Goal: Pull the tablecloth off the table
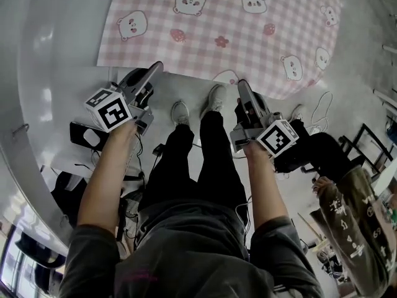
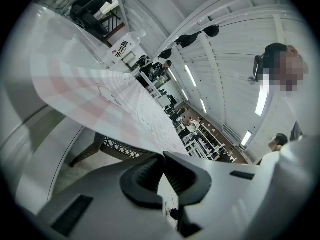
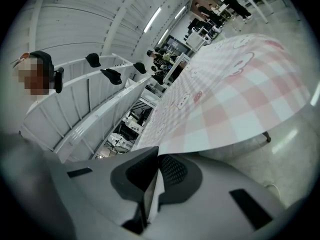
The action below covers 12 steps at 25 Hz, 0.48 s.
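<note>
**Both grippers pinching the near hem of the pink cloth**

The tablecloth [image 1: 236, 23], pink check printed with little bears, rabbits and strawberries, is lying flat over the table and hiding its top completely. Its near edge is facing the person, who is standing on a glossy pale-grey floor [image 1: 56, 73] in black trousers and white shoes [image 1: 180, 112]. A loose cable [image 1: 322, 107] is lying on the floor to the person's right, where a second person's patterned sleeve [image 1: 353, 210] is showing at the edge of the picture.

The left gripper [image 1: 155, 68] and the right gripper [image 1: 240, 84] are both reaching to that near hem, well apart from each other, with their marker cubes [image 1: 110, 109] turned upward.

From above, the tips are simply meeting the cloth's edge. The gripper views are showing the grip itself. In the right gripper view the jaws are pressed together on the hem, with a strip of cloth running down between the dark pads. In the left gripper view the jaws are likewise closed where the hem enters them.

Those low views are also showing what the head camera cannot: a wicker chair [image 2: 107, 146] under the overhang, white slatted walls, ceiling strip lights [image 2: 262, 96], and crowded desks [image 2: 200, 139] far down the room.
</note>
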Each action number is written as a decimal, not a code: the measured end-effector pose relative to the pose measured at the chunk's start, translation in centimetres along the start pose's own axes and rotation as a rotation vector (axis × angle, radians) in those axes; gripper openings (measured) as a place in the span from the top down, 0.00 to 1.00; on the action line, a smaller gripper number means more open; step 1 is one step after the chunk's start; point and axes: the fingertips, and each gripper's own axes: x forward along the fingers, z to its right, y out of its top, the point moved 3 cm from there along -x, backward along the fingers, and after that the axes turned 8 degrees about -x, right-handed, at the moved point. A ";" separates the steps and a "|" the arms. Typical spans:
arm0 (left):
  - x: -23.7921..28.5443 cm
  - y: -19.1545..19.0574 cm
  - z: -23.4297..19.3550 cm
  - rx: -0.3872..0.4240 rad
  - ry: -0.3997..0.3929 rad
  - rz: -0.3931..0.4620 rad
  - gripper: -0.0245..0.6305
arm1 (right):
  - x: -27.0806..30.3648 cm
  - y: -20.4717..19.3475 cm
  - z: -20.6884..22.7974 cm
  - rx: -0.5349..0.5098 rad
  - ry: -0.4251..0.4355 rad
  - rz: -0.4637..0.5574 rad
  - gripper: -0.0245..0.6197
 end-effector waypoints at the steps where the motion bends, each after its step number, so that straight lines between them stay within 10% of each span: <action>1: -0.3 -0.4 0.0 0.012 -0.011 0.006 0.96 | -0.2 -0.3 0.0 -0.008 0.005 0.015 0.95; 12: -0.8 -2.0 -0.9 0.234 -0.180 0.188 0.96 | -0.5 -3.0 1.6 -0.165 0.135 0.270 0.95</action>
